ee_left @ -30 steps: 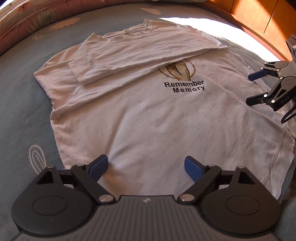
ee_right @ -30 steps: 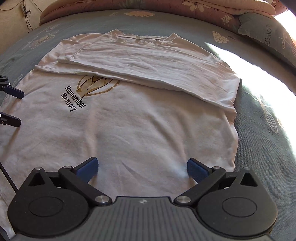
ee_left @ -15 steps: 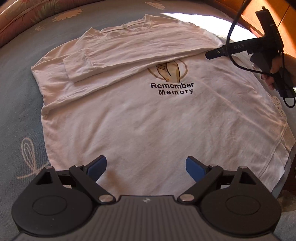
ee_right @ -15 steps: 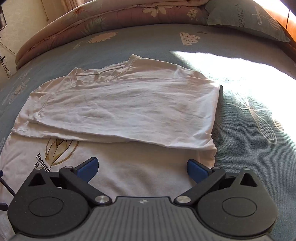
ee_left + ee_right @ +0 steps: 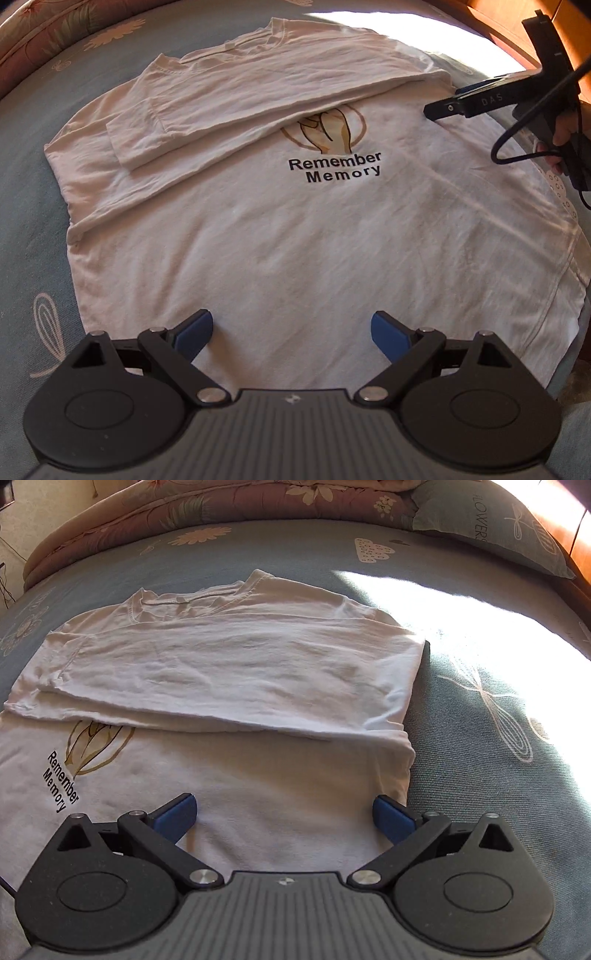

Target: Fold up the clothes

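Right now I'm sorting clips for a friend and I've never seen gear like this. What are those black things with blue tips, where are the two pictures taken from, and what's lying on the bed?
Those are hand-held tongs: a person carries one in each hand, and each has a camera looking along its two blue-tipped fingers. One picture comes from the left tongs, the other from the right tongs. In the left view you also see the right tongs from the side. Both are open and hold nothing. On the blue patterned bedspread lies a white long-sleeved shirt printed "Remember Memory", its sleeves already folded across the chest.
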A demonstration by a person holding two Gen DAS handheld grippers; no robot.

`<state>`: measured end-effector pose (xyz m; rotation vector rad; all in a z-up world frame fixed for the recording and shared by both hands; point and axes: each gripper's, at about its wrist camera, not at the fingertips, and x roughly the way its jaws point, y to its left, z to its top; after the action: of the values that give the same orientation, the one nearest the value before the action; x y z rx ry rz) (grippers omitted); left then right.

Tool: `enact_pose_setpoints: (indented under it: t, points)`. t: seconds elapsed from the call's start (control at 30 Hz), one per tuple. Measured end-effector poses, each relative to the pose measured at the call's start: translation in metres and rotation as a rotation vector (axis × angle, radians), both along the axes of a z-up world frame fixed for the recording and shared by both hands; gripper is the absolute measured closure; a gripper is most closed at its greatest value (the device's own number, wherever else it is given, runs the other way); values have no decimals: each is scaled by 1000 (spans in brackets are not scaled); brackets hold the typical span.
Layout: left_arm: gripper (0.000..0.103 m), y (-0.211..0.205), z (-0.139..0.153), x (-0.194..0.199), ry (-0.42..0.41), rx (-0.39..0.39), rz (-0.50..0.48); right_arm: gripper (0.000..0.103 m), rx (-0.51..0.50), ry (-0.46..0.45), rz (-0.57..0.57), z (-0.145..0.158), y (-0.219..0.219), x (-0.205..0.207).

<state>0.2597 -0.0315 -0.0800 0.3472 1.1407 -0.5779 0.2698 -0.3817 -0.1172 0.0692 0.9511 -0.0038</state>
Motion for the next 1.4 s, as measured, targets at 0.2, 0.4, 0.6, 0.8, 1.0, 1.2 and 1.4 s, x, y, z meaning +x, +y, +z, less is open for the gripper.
enact_pose_setpoints:
  t: [0.2, 0.4, 0.6, 0.8, 1.0, 1.2, 1.4]
  points:
    - [10, 20, 7, -4, 53, -5, 61, 0, 20, 37, 4, 16, -2, -3]
    - [10, 3, 2, 8, -24, -9, -36, 0, -4, 9, 149, 23, 38, -18]
    - [8, 17, -6, -22, 8, 40, -59, 0, -81, 85, 238, 4, 52, -53]
    - [8, 28, -2, -65, 64, 76, -103, 0, -68, 151, 266, 3, 34, -105]
    - [8, 34, -5, -84, 89, 78, -88, 0, -27, 168, 209, 0, 30, -107]
    - [8, 52, 4, -78, 126, 68, 43, 0, -22, 140, 200, -1, 29, -111]
    - [8, 38, -3, -60, 75, 54, -26, 0, -30, 96, 188, -3, 30, -117]
